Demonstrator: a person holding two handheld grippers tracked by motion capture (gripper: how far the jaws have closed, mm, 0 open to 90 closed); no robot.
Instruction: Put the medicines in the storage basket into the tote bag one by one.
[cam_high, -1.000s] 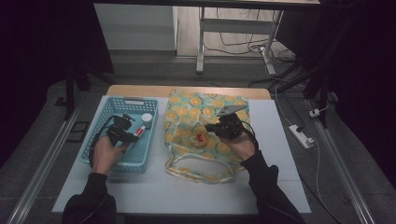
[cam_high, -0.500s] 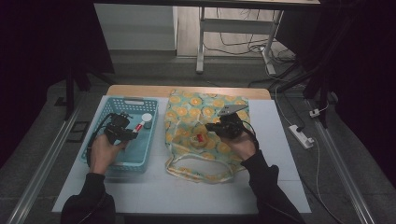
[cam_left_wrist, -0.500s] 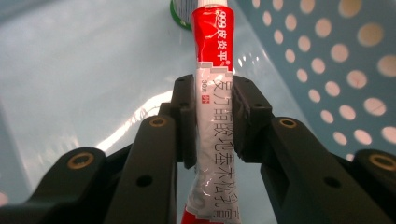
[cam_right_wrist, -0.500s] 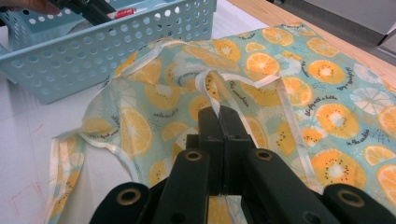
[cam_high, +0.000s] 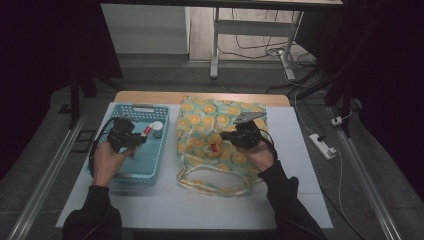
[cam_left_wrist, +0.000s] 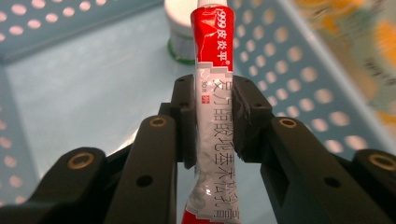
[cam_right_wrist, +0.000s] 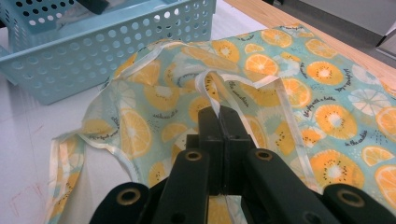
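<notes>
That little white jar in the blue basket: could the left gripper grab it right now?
Probably not yet. The white jar stands uncovered just beyond the left gripper, so the way is free, but the jaws are already clamped on a red and white tube. It would have to let that go first.

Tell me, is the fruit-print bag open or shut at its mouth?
Partly open. The right gripper pinches the rim of the bag and lifts it, so a gap shows.

Basket sits left on the desk, bag just right of it, flat. Left tool over the basket, clamping a tube; jar in basket behind it. Right tool over the bag, clamped on its edge.
</notes>
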